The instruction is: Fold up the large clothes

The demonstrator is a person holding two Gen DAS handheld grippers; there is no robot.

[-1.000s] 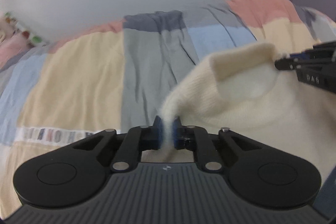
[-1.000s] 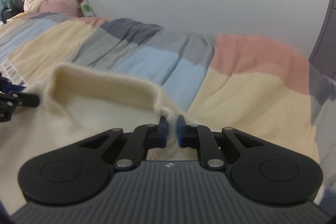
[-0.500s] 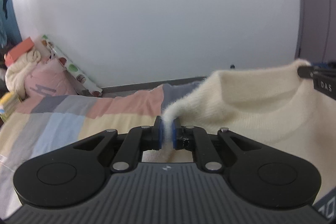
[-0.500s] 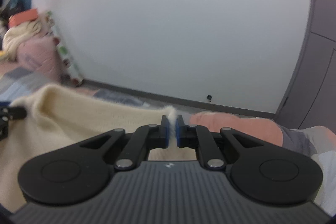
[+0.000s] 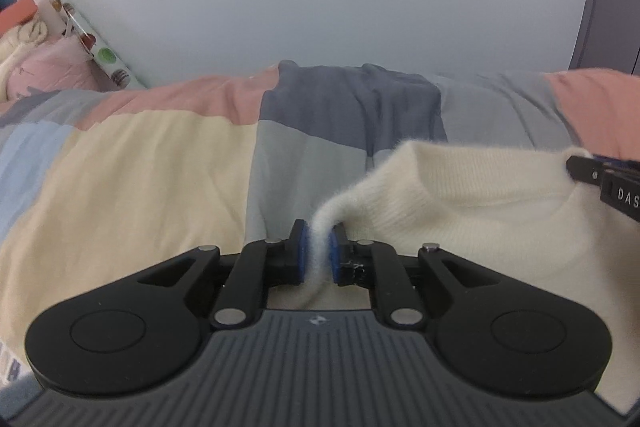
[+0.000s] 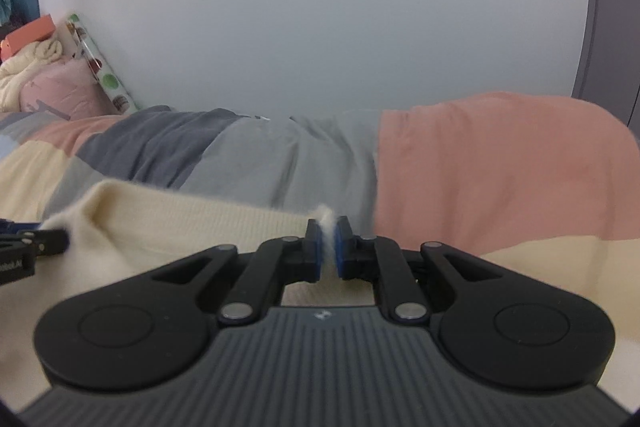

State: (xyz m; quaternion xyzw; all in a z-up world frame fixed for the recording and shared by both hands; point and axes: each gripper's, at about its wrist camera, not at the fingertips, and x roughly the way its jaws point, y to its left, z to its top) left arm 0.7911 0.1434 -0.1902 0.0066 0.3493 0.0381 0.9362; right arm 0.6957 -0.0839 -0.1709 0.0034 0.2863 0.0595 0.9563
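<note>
The left gripper, jaws easing open, and right gripper pinch the cream sweater's 2 shoulders, holding it stretched above the near bed, apparently to lay it flat.

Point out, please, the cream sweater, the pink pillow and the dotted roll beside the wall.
cream sweater [image 5: 472, 215], left wrist view: the knit just below the neckline.
pink pillow [image 6: 60, 91], right wrist view: middle of its front face.
dotted roll [image 5: 100, 47], left wrist view: middle of its length, on the printed paper.
</note>
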